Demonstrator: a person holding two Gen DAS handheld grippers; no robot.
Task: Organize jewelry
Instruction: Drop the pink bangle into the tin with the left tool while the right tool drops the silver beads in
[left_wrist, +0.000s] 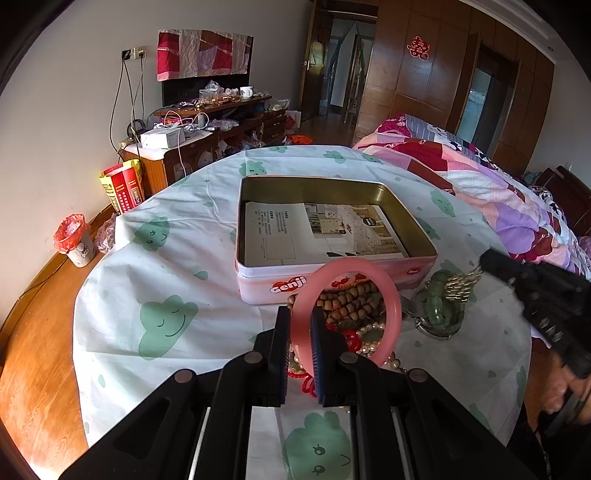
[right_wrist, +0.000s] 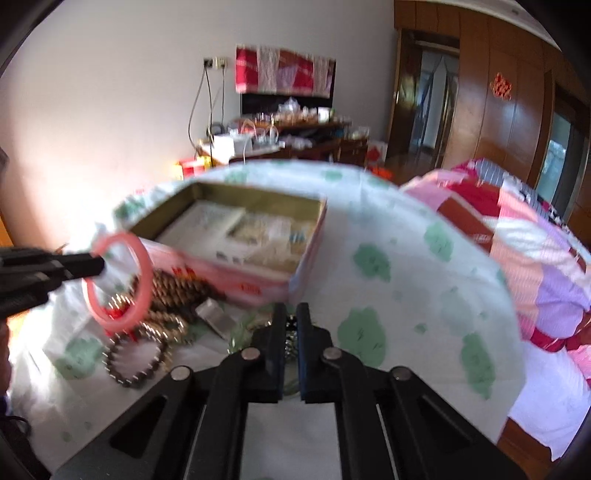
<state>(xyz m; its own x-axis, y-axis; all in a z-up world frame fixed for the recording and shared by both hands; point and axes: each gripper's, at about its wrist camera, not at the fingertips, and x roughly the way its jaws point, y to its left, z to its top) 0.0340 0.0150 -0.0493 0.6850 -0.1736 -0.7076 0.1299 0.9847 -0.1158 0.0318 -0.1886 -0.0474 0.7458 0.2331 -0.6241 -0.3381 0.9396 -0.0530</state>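
Note:
My left gripper (left_wrist: 301, 321) is shut on a pink bangle (left_wrist: 391, 295), held upright just in front of the open pink tin (left_wrist: 258, 280). Only a printed sheet (left_wrist: 295, 232) lies in the tin. Behind the bangle sits a jewelry pile on the cloth: wooden beads (left_wrist: 347, 301), pearls (left_wrist: 373, 332) and a green jade piece (left_wrist: 439, 306). My right gripper (left_wrist: 484, 260) reaches in from the right, its tip at a gold link bracelet (left_wrist: 460, 286). In the blurred right wrist view the right gripper (right_wrist: 291, 308) is shut with metal links between its fingers, and the bangle (right_wrist: 144, 266) hangs at the left gripper (right_wrist: 99, 266).
A white cloth with green cloud faces (left_wrist: 166, 321) covers the round table. A quilted bed (left_wrist: 498, 177) lies to the right. Left of the table are the wooden floor, a red-lined bin (left_wrist: 74, 240) and a cluttered cabinet (left_wrist: 207, 140).

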